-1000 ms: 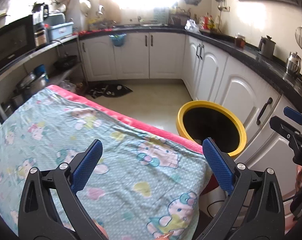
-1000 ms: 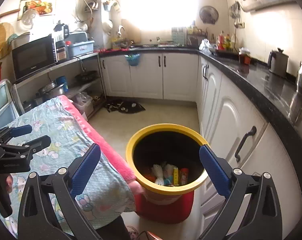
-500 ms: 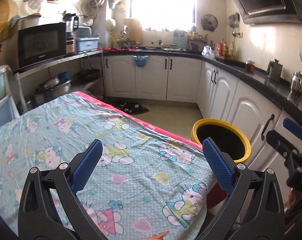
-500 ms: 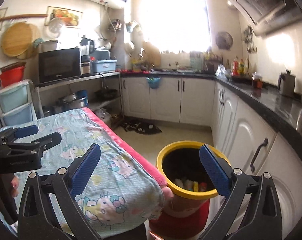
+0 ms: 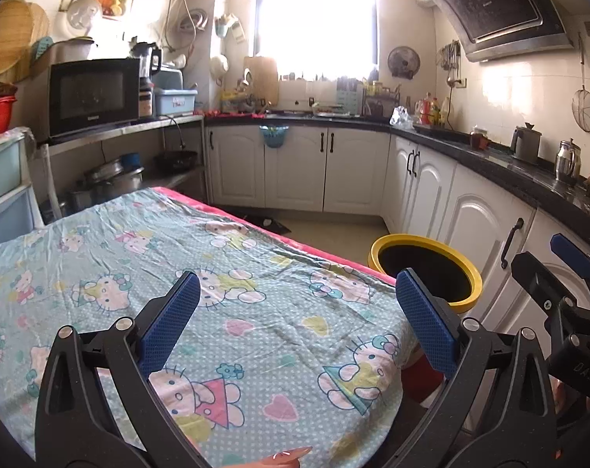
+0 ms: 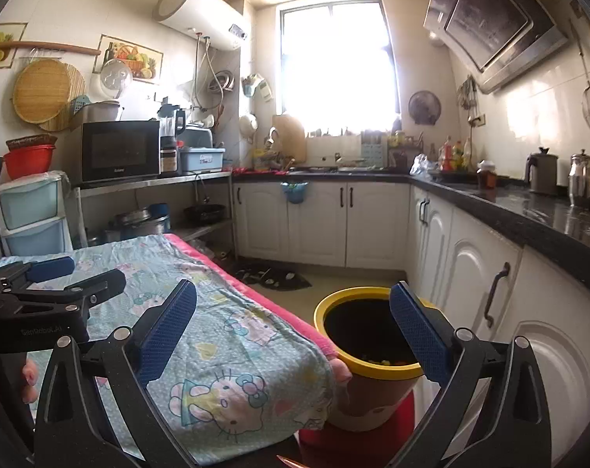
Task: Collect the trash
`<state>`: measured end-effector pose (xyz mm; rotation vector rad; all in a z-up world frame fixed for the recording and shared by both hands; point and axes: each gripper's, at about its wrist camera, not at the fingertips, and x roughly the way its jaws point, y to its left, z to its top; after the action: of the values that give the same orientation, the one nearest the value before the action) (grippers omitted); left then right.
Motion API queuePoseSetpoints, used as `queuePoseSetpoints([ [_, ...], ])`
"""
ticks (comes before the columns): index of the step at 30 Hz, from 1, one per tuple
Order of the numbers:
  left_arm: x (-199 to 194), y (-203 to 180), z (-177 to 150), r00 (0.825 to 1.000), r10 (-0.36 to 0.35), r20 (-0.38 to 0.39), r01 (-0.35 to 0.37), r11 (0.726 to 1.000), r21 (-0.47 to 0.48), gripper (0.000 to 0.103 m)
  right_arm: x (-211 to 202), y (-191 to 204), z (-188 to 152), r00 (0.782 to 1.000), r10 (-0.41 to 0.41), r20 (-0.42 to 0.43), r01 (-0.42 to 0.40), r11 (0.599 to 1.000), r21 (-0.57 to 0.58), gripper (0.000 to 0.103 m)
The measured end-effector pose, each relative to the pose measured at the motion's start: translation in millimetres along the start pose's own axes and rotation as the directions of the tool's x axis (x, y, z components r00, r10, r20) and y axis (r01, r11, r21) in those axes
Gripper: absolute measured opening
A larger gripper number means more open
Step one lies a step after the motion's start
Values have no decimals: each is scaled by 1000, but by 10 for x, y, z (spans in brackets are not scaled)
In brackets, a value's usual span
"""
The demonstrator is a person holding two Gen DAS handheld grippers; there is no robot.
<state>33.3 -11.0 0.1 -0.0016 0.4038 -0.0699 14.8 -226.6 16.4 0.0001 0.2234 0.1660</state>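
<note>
A yellow-rimmed trash bin (image 5: 466, 295) stands on a red stool beside the table's right end; it also shows in the right wrist view (image 6: 373, 368) with a little trash deep inside. My left gripper (image 5: 297, 321) is open and empty above the cartoon-print tablecloth (image 5: 224, 312). My right gripper (image 6: 293, 329) is open and empty, above the table corner and the bin. I see no loose trash on the cloth (image 6: 217, 335). Each gripper shows in the other's view: the right one (image 5: 556, 280) at the right edge, the left one (image 6: 57, 292) at the left edge.
White cabinets (image 5: 466, 226) with a black countertop (image 6: 529, 210) run along the right wall and the back. A shelf with a microwave (image 5: 94, 95) and pots is on the left. A dark mat (image 6: 273, 277) lies on the floor.
Both grippers have tilted up and pulled back from the bin. The bin has dropped lower in both views and more of the table and room shows. Both stay open.
</note>
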Motion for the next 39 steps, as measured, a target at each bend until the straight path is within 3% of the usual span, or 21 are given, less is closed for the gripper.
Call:
queuePoseSetpoints([
  [4,-35,16,-51,1000,7,20,-7,1000,-6,92,-76,22,-74,999,-31,33,31,999,-7,97],
  [10,-9,39,-107,1000,8,26,-7,1000,-13,92,-42,44,-179,999,-41,8,41,999,-19,97],
  [39,-9,45,-125,1000,6,26,-6,1000,-15,92,-47,53,-184,998,-57,18,57,998,-11,97],
])
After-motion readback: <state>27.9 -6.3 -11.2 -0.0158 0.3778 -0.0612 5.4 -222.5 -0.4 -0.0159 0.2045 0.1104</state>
